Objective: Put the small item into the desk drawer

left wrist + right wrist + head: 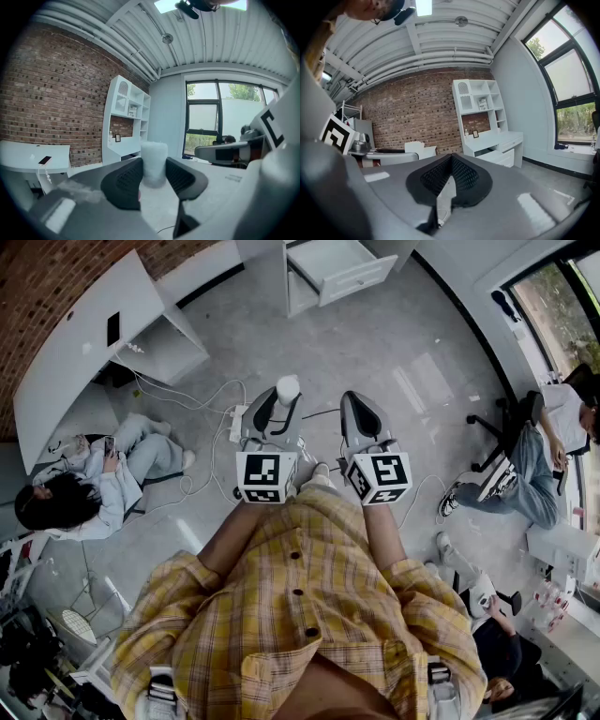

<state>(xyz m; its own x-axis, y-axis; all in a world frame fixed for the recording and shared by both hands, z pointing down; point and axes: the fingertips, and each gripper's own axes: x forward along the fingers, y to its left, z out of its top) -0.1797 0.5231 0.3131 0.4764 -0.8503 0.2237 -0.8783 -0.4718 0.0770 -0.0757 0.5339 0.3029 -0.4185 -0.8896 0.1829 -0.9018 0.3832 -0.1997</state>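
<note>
A small white cylindrical item [288, 388] sits upright between the black pads of my left gripper [284, 401], which is shut on it; the same item [153, 161] fills the gap in the left gripper view. My right gripper [359, 409] is held beside it, shut with nothing in it, its pads [461, 177] meeting. Both are held in front of the person's chest, well above the floor. The white desk's drawer [342, 268] stands pulled open at the far end of the room, and the drawer [499, 158] also shows below the shelved desk in the right gripper view.
A person [89, 486] sits on the floor at the left, another [548, 442] on a chair at the right. Cables and a power strip [235, 424] lie on the floor ahead. A curved white desk [80, 348] runs along the brick wall.
</note>
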